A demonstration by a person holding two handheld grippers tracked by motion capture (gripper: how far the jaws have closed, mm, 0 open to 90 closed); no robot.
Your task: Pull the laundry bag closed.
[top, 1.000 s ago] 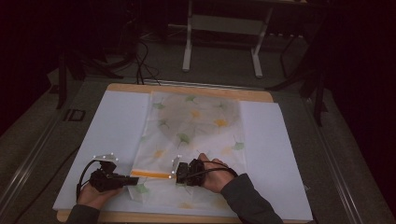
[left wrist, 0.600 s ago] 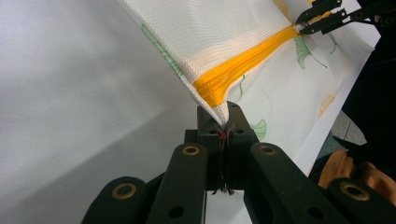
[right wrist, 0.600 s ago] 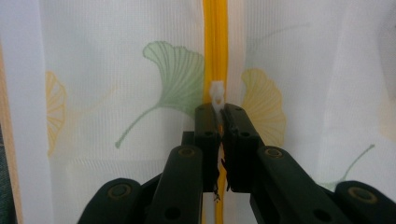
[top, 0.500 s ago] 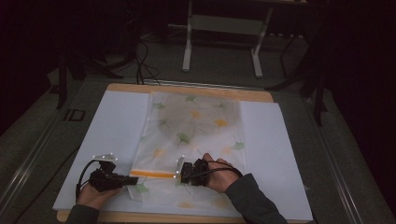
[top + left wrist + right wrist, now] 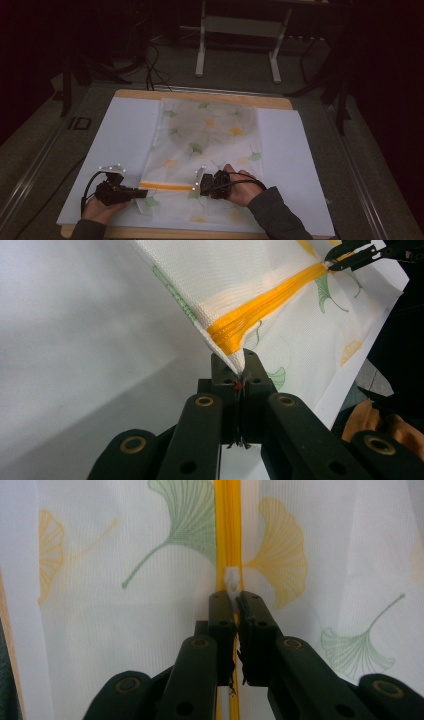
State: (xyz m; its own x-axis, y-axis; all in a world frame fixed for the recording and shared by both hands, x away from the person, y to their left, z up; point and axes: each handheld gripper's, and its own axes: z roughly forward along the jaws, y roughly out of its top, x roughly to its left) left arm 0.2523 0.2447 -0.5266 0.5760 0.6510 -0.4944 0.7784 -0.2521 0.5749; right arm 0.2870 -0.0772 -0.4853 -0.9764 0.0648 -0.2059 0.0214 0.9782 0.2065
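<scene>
A person's two forearms reach in from the near edge of the desk [image 5: 130, 95], each hand low over the front of a white mesh zip bag printed with green and yellow ginkgo leaves [image 5: 210, 135]. The left gripper [image 5: 136, 191] lies nearly flat, pointing right toward the other hand; the right gripper [image 5: 199, 184] (dark sleeve behind it) points left along the bag's orange zip [image 5: 167, 186].

The wooden-edged desk is covered by a white sheet [image 5: 125, 135], with the bag spread lengthwise down its middle. Around it the room is dark, grey floor and the white metal legs of a stand [image 5: 202, 45] beyond the far edge.

In the left gripper view, the fingers [image 5: 227, 375] are closed on the bag's corner at the zip's end, lifting the fabric slightly off the sheet. In the right gripper view, the fingers [image 5: 250, 615] are pressed together over the zip line, with the small white zip pull [image 5: 231, 580] at their tips, apparently pinched.
</scene>
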